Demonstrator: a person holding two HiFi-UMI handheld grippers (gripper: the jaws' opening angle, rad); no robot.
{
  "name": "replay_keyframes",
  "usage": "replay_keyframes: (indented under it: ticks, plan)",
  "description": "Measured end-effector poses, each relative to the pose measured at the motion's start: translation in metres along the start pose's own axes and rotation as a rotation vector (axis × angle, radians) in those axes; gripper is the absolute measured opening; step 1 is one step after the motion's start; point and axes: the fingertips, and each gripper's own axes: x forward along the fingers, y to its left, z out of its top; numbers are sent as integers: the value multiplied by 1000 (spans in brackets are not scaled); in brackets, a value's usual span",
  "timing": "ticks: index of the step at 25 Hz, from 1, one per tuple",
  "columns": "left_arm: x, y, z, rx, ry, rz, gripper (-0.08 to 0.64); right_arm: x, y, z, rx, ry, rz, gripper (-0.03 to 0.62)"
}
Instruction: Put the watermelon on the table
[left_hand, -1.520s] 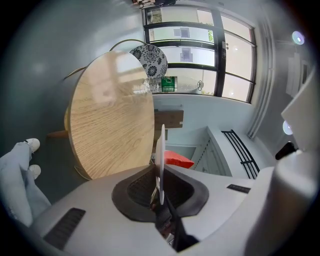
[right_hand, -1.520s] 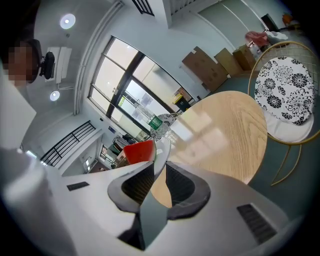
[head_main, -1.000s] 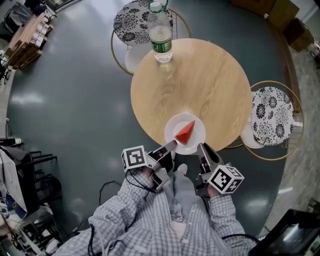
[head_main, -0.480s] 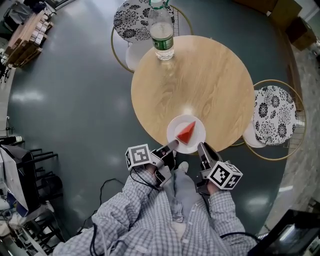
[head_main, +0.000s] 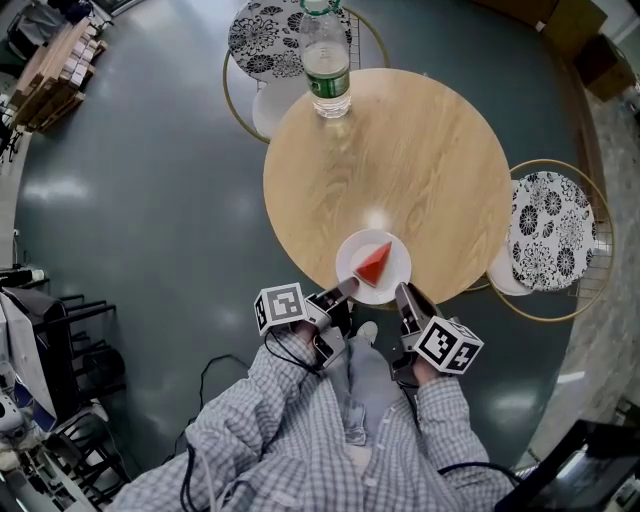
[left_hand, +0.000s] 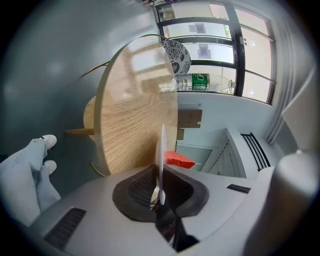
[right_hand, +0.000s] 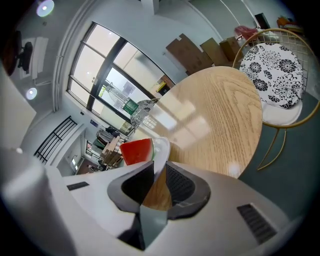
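A red watermelon wedge (head_main: 374, 265) lies on a small white plate (head_main: 390, 285) over the near edge of the round wooden table (head_main: 420, 160). My left gripper (head_main: 345, 290) is shut on the plate's near left rim, and my right gripper (head_main: 402, 294) is shut on its near right rim. In the left gripper view the plate (left_hand: 161, 150) stands edge-on between the pads, the wedge (left_hand: 178, 159) just beyond it. In the right gripper view the plate rim (right_hand: 161, 150) sits between the pads with the wedge (right_hand: 136, 151) behind.
A water bottle (head_main: 325, 65) stands at the table's far left edge. Two chairs with patterned cushions stand by the table, one at the far left (head_main: 262, 40) and one at the right (head_main: 545, 230). Grey floor surrounds the table; furniture crowds the left edge.
Both grippers and the plate with the wedge have sunk a little toward the tabletop, still at the table's near edge. The grips have not changed.
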Motion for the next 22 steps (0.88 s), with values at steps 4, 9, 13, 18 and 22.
replay_keyframes:
  ticks: [4, 9, 13, 18, 22]
  plan:
    - [1, 5, 0, -18, -3, 14, 29, 2, -4, -1, 6, 6, -28, 81]
    - [1, 7, -1, -14, 1, 32, 29, 4, -7, -4, 11, 22, -37, 81]
    - [2, 8, 0, -12, 0, 42, 29, 4, -6, -3, 19, 25, -26, 81]
    - [4, 7, -1, -12, 7, 48, 29, 0, -2, -5, -14, 53, -22, 83]
    - [5, 9, -1, -15, 6, 50, 29, -7, 0, -11, -13, 78, -10, 83]
